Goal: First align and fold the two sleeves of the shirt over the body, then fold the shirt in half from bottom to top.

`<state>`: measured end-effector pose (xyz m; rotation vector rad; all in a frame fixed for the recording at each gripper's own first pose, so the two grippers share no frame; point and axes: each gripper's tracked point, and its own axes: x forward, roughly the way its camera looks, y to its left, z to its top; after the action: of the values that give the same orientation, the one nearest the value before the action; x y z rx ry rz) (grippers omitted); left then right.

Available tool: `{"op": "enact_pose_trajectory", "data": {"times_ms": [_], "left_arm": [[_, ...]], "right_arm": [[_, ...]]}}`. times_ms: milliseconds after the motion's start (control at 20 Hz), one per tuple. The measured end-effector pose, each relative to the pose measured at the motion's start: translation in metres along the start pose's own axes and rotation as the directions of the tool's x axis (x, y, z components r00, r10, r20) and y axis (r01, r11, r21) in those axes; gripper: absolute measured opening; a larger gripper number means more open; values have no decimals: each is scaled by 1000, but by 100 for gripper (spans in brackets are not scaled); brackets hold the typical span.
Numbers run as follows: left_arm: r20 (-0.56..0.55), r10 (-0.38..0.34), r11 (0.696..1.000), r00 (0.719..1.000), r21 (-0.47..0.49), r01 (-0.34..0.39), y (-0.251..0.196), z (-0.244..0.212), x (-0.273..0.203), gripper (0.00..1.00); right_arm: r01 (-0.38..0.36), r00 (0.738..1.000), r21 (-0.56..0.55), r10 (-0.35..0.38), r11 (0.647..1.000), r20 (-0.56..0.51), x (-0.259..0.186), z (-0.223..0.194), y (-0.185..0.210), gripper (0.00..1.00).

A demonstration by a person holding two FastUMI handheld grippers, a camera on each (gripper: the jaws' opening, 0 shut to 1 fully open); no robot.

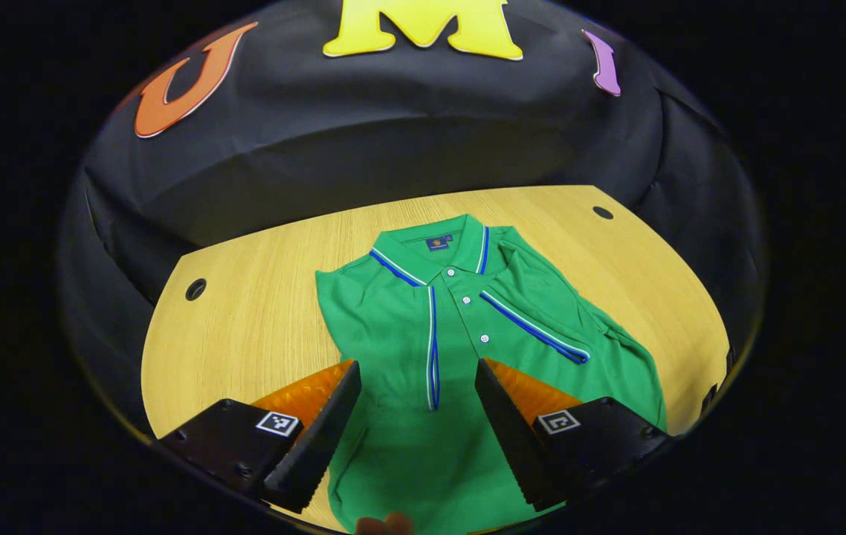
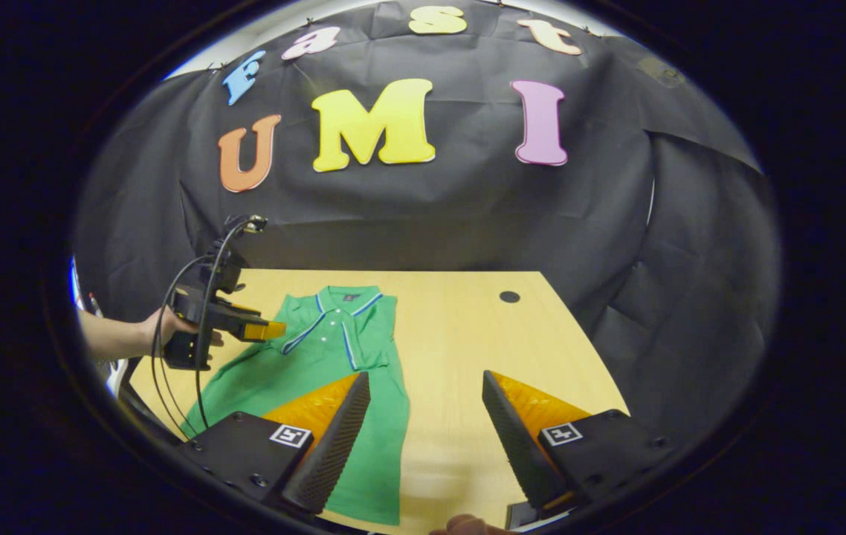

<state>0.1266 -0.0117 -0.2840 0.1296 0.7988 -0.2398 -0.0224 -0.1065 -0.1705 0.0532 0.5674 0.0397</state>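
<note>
Shirt [image 1: 423,371] flat on counter [image 1: 259,312], both sleeves folded over its body. I see left tongs [image 1: 417,431] and right tongs [image 2: 423,438] spread wide, gripping nothing.

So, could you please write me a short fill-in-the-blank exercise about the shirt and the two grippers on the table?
1. The polo shirt lying on the wooden table is ____ in colour.
2. Both sleeves are already folded over the shirt's ____.
3. The left gripper hovers over the shirt with its jaws ____.
4. The right gripper holds ____ between its fingers.

Missing words: green; body; open; nothing
</note>
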Motion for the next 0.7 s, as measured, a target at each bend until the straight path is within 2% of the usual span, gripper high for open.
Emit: {"op": "enact_pose_trajectory", "data": {"times_ms": [200, 400, 450, 700], "left_arm": [[54, 24, 997, 998, -70, -20, 7, -5, -51, 100], [53, 33, 988, 998, -154, -25, 14, -35, -100, 100], [44, 33, 984, 998, -176, -25, 15, -47, -111, 100], [-54, 1, 975, 999, -223, -13, 17, -120, -149, 100]], "right_arm": [[-59, 998, -14, 59, 998, 9, 3, 3, 24, 96], [-96, 995, -19, 96, 995, 2, 0, -1, 39, 94], [-100, 995, -20, 100, 995, -3, 0, -5, 40, 96], [-97, 991, -57, 92, 994, -94, -6, -45, 30, 93]]}}
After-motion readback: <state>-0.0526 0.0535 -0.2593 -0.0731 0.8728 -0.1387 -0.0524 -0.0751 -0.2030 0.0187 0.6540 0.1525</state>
